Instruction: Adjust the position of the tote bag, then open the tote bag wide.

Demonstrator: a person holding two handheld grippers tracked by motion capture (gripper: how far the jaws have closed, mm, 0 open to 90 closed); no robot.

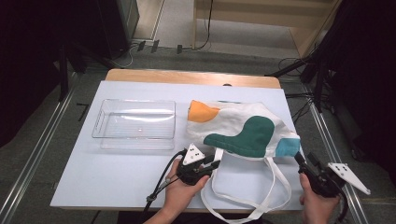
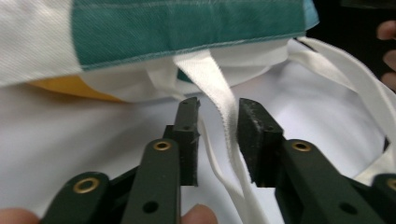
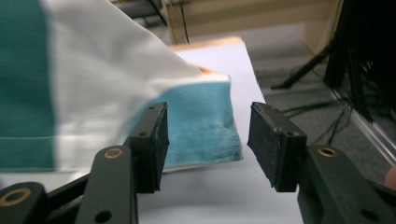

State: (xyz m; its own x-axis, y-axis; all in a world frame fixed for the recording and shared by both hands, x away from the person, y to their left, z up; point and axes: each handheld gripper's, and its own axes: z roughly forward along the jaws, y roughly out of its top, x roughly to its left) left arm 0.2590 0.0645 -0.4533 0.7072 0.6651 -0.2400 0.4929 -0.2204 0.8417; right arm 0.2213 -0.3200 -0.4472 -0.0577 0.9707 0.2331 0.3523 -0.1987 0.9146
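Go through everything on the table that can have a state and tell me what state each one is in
tote bag: lying flat, mouth toward the person
bag handle: loose, passing between the open left jaws
clear tray: upright, empty
left gripper: open around the handle, not pinching it
right gripper: open at the bag's blue corner

Tote bag (image 1: pixel 243 128) beside clear tray (image 1: pixel 135 123), left claw (image 1: pixel 212 164) at strap (image 1: pixel 252 205)

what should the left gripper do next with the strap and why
Probably close the left gripper on the strap: the white band already runs between its open jaws just below the bag mouth, and neither pad seems to press on it.
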